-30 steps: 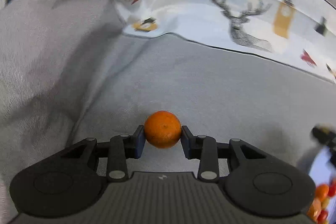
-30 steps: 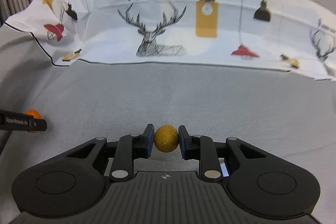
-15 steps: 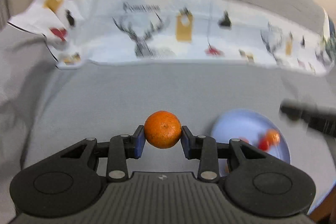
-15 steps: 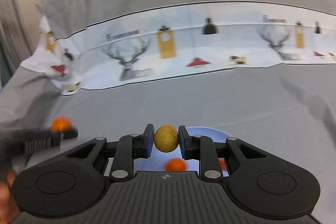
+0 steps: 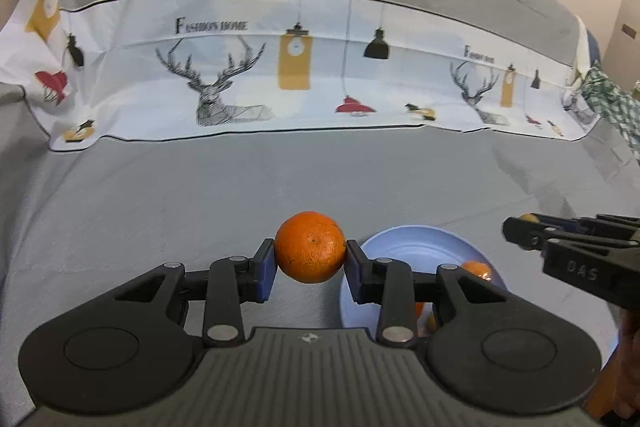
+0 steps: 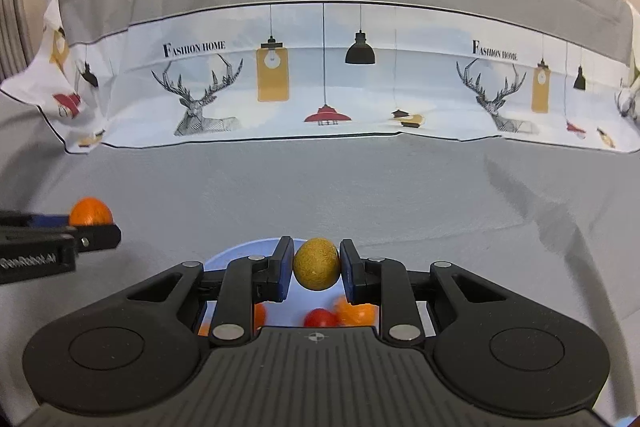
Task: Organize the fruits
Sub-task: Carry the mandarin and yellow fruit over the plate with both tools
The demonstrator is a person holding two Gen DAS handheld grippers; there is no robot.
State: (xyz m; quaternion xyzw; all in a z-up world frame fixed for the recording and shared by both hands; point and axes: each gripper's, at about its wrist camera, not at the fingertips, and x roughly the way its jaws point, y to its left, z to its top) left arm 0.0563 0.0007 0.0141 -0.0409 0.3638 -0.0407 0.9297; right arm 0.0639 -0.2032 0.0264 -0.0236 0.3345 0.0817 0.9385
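My left gripper (image 5: 310,259) is shut on an orange mandarin (image 5: 310,247) and holds it above the grey cloth, just left of a pale blue plate (image 5: 404,247). My right gripper (image 6: 316,269) is shut on a small yellow-brown round fruit (image 6: 316,263) and holds it over the same blue plate (image 6: 244,251). The plate holds small orange fruits (image 6: 354,311) and a red one (image 6: 320,318), partly hidden by the gripper bodies. The right gripper also shows in the left wrist view (image 5: 516,229), and the left gripper with its mandarin (image 6: 90,211) shows in the right wrist view.
A grey cloth (image 5: 200,203) covers the surface. A white printed band with deer and lamps (image 6: 320,87) runs across the raised back. A green checked cloth (image 5: 612,107) lies at the far right.
Both grippers have swung from bare grey cloth toward the blue plate, each still holding its fruit. The plate and its fruits have come into both views.
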